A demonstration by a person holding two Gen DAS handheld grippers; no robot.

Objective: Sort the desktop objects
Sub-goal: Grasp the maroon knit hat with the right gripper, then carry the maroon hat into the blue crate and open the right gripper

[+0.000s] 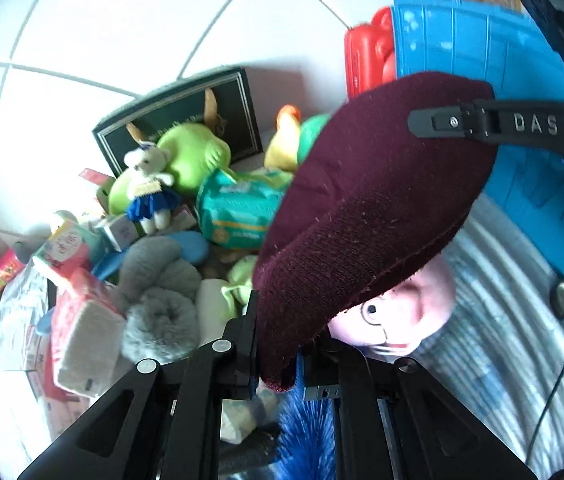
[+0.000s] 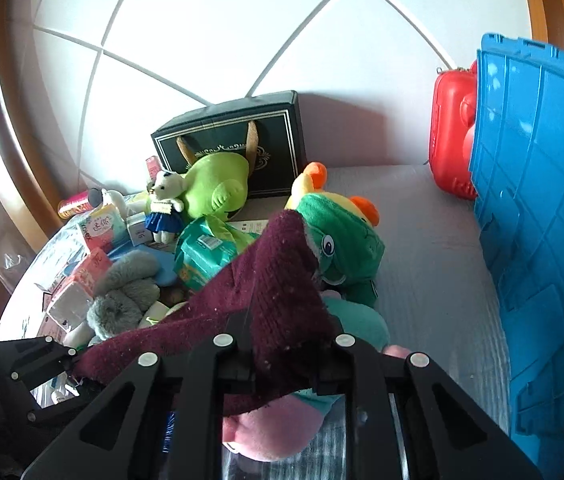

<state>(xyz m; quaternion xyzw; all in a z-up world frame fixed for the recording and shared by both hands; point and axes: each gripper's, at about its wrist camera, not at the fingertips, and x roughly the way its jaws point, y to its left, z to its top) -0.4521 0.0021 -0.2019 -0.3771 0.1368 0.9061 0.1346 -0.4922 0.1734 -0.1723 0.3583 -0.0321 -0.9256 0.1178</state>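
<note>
A maroon knitted hat (image 1: 362, 208) is stretched between both grippers above a pile of toys. In the left wrist view my left gripper (image 1: 279, 344) is shut on its lower edge, and one black finger (image 1: 482, 124) of my right gripper clamps its far end at the upper right. From the right wrist camera, my right gripper (image 2: 282, 360) is shut on the hat (image 2: 277, 280), which fills the gap between its fingers. The left gripper (image 2: 69, 360) holds the hat's other end at the lower left. A pink plush (image 1: 402, 308) lies under the hat.
A blue plastic crate (image 2: 542, 200) stands on the right with a red case (image 2: 450, 136) behind it. A dark gift bag (image 2: 233, 136) leans on the wall. A green frog plush (image 2: 342, 240), a lime plush (image 2: 213, 184), a small bear (image 2: 165, 204), a grey plush (image 2: 121, 292) and tissue packs (image 2: 81, 284) crowd the left. A grey mat (image 2: 422, 240) lies between.
</note>
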